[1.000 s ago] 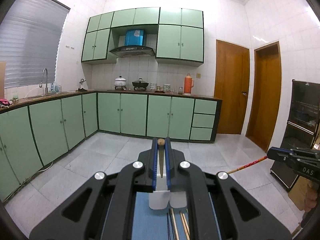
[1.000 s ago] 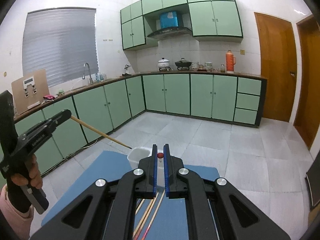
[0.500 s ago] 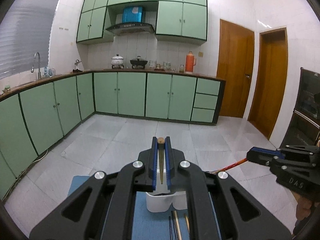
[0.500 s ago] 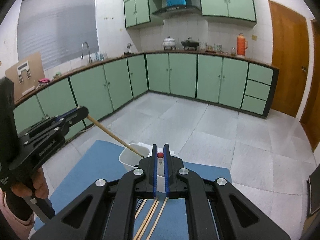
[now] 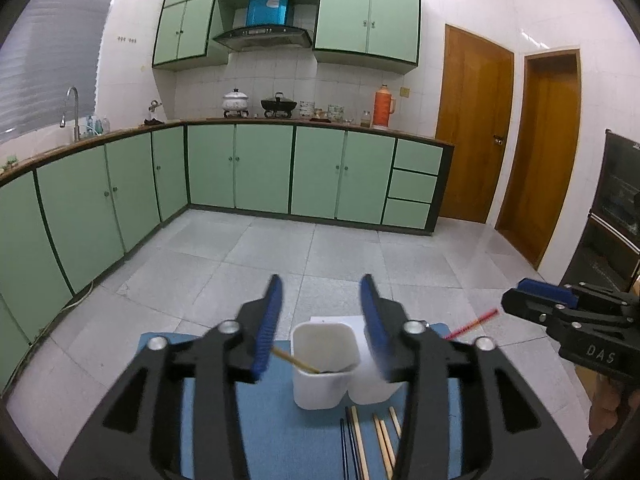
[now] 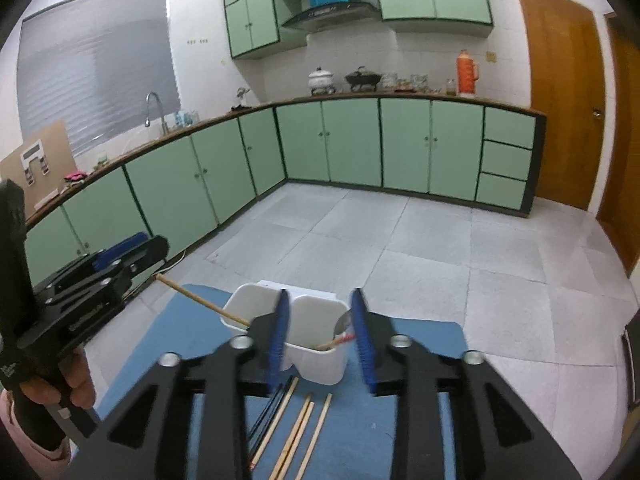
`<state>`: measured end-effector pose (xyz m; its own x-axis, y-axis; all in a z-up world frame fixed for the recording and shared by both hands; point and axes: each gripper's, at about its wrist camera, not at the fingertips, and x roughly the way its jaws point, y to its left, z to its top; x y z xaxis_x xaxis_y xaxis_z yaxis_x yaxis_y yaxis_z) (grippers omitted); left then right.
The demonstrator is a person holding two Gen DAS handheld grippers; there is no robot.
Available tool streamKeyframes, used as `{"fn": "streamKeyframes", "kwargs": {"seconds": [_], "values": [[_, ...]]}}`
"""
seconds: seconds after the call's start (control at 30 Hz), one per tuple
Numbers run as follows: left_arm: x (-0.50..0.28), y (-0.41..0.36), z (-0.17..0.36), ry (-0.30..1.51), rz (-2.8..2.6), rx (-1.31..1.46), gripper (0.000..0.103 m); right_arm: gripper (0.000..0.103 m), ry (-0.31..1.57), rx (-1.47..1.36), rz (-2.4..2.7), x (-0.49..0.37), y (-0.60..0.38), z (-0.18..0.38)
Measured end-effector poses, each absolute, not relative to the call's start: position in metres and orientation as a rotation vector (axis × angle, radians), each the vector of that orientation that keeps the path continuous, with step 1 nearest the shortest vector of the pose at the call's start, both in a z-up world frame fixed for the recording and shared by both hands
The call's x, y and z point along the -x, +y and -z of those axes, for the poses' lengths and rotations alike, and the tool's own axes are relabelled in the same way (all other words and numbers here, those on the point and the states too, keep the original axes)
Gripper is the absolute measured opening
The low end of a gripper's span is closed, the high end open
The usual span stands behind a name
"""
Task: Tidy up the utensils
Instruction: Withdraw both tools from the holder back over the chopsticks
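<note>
A white two-compartment holder stands on a blue mat. My left gripper hovers just above it and its jaws are opening, with no pad pressing on anything. A wooden chopstick leans free in the left compartment. My right gripper is also opening, over the right compartment. The red-tipped chopstick leans loose in that compartment. Several more chopsticks, wooden and black, lie on the mat in front of the holder.
A hand holds the left gripper's handle. The mat lies over a grey tiled floor, with green cabinets along the far and left walls. A dark appliance stands at the right.
Both grippers were shut on a chopstick each and now stand open. The wooden chopstick has dropped into the left compartment and the red-tipped one into the right. Both grippers came down closer to the holder.
</note>
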<state>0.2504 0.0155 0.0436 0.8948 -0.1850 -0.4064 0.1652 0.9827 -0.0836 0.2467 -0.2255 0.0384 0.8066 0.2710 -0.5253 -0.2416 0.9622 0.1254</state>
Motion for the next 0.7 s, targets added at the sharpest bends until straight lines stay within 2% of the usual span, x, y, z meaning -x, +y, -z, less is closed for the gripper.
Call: {"fn": "streamKeyframes", "kwargs": {"seconds": [0.07,0.2,0.27,0.37,0.7], "values": [[-0.237,0.014,-0.046,0.407,0.178,0.035,0.057,0.048,0.543,-0.049,-0.247,-0.230,-0.230,-0.038],[-0.206,0.013,-0.043,0.391,0.175,0.020,0.066,0.062,0.501,-0.062,-0.204,-0.196,-0.238,-0.029],[-0.188,0.013,-0.037,0.393,0.169,0.017,0.075,0.070,0.490,-0.063,-0.177,-0.177,-0.241,-0.020],[-0.166,0.012,-0.023,0.406,0.150,-0.002,0.083,0.076,0.497,-0.057,-0.145,-0.156,-0.243,-0.004],[-0.117,0.014,0.049,0.607,0.152,-0.042,0.086,0.078,0.626,-0.094,-0.110,-0.105,-0.238,0.066]]}}
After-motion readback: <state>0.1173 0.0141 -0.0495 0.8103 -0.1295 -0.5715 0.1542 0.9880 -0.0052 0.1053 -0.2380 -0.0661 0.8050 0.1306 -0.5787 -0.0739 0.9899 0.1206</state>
